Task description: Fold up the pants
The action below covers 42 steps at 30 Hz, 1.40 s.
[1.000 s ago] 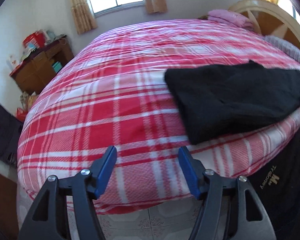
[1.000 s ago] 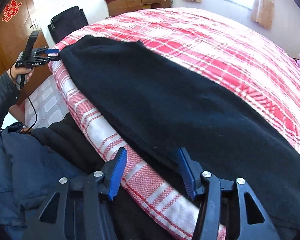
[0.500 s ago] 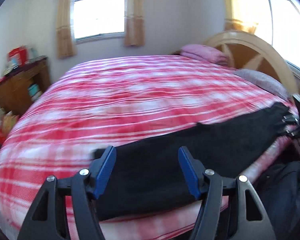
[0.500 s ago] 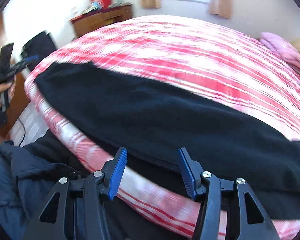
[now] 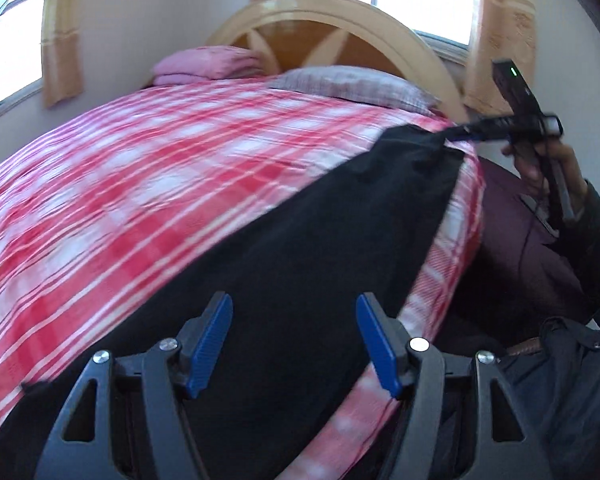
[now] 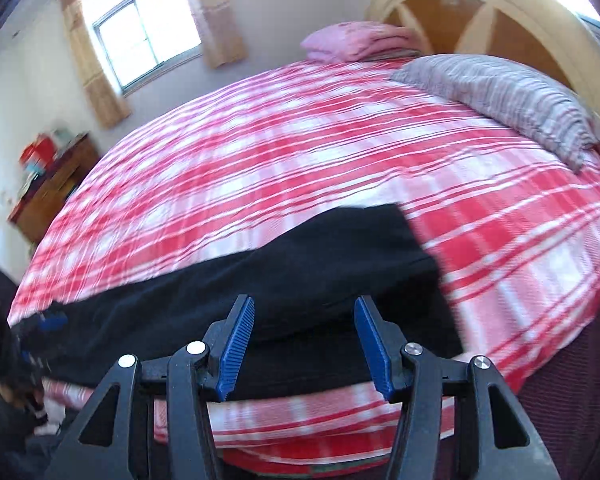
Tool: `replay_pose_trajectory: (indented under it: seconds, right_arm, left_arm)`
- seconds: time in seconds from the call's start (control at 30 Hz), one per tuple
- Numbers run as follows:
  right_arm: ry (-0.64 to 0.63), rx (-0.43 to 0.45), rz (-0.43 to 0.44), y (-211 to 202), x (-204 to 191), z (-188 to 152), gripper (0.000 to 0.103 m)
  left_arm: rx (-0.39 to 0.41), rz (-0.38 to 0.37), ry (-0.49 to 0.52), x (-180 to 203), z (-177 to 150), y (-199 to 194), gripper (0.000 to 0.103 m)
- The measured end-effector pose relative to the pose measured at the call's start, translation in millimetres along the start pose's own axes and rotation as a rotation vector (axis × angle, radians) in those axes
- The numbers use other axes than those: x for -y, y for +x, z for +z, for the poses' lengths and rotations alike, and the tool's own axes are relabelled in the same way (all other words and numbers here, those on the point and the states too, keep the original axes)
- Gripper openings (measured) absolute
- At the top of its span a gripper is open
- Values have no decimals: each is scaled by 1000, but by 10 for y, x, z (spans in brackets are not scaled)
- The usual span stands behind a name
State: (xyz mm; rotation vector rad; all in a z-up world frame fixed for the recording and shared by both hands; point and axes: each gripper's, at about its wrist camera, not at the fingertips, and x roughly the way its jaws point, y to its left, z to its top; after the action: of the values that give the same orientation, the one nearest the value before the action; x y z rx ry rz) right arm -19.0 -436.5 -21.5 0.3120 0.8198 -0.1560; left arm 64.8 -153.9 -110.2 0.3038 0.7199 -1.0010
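Left wrist view: low at bed (image 5: pixel 148 168) edge, facing headboard (image 5: pixel 332 12). Right wrist view: close, facing across toward window (image 6: pixel 148 36). Shared: plaid bed, black pants (image 5: pixel 300 248), pillow (image 6: pixel 500 92).

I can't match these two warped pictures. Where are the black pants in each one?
Left wrist view: the black pants run from bottom left up to the upper right, along the bed's right edge.
Right wrist view: the black pants lie across the lower middle, along the near edge of the bed.
Shared landmark: the folded pink blanket by the headboard.
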Motion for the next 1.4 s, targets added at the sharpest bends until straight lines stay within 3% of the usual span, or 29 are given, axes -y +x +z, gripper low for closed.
replay_pose_trajectory:
  seconds: [0.17, 0.27, 0.33, 0.47, 0.63, 0.77, 0.87, 0.97, 1.07, 1.13, 1.2, 1.27, 1.4]
  right_arm:
    - [56, 1, -42, -52, 201, 87, 54]
    - [85, -12, -53, -59, 331, 79, 54]
    - [108, -15, -57, -49, 423, 75, 54]
    - [179, -24, -11, -27, 609, 89, 54]
    - [226, -32, 49, -27, 692, 84, 54]
    - [226, -37, 62, -5, 675, 78, 54]
    - [219, -44, 75, 54, 641, 53, 54]
    - [254, -56, 96, 120, 694, 30, 54]
    - [314, -47, 148, 169, 795, 19, 54]
    - [349, -52, 170, 227, 850, 13, 49]
    - [369, -53, 179, 287, 878, 25, 25]
    - [373, -25, 185, 293, 880, 56, 10]
    - [324, 75, 200, 110, 744, 126, 7]
  left_arm:
    - [-81, -92, 113, 483, 166, 476, 67]
    - [-113, -104, 154, 595, 183, 617, 67]
    - [-135, -97, 163, 614, 190, 698, 58]
    - [-145, -80, 168, 599, 209, 777, 53]
    - [-150, -63, 164, 559, 215, 729, 35]
    - [-146, -77, 166, 593, 205, 730, 34]
    - [-156, -39, 198, 636, 177, 746, 29]
    - [-157, -30, 186, 637, 190, 751, 21]
    - [-156, -46, 182, 615, 186, 762, 21]
    - [-158, -48, 174, 592, 190, 785, 15]
    - [-148, -44, 172, 581, 208, 763, 8]
    - [-135, -31, 169, 570, 229, 730, 6]
    - [-93, -11, 140, 471, 289, 610, 5]
